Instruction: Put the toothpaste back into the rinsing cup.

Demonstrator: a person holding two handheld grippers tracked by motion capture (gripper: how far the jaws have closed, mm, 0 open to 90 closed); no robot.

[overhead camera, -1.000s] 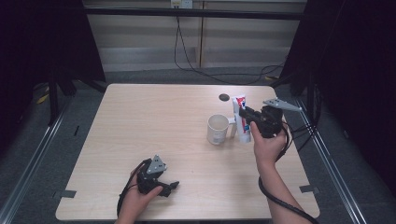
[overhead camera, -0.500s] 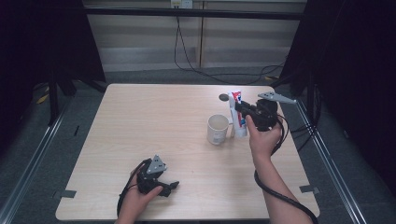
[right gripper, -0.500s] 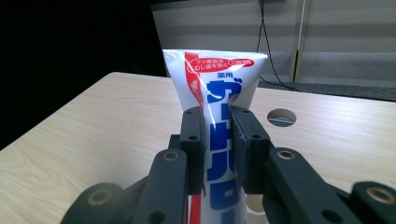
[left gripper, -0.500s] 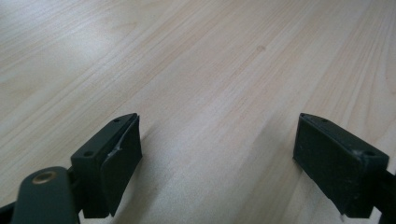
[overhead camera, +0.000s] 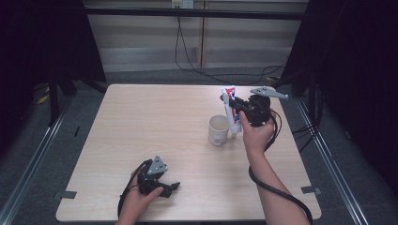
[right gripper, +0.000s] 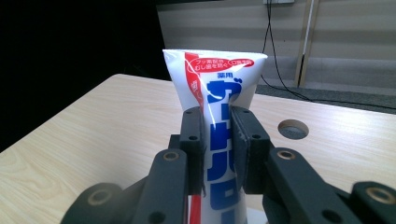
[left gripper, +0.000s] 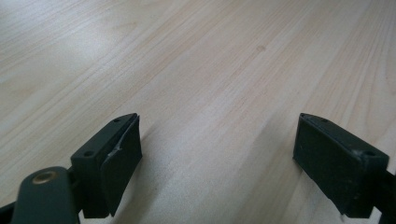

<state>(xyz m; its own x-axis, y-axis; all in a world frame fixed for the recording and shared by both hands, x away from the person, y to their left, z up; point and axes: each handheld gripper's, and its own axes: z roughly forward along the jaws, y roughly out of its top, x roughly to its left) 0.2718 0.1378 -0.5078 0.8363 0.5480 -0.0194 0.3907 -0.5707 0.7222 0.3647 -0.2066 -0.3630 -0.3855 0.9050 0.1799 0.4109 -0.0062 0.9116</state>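
Beside mug (overhead camera: 218, 130): right hand-held gripper (overhead camera: 233, 106) clamped on toothpaste tube (right gripper: 219, 121); left hand-held gripper (left gripper: 219, 154) spread wide, empty.

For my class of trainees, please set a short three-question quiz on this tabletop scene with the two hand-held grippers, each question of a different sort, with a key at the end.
1. True or false: the right gripper is shut on the white toothpaste tube with blue and red print.
2. Multiple choice: where does the cream ceramic mug stand? A) on the pale wooden table, beside the tube; B) between the left gripper's jaws; C) on the floor.
3. Fill in: the jaws of the left gripper stand ____ above bare wood.

Key: 1 true; 2 A; 3 open.
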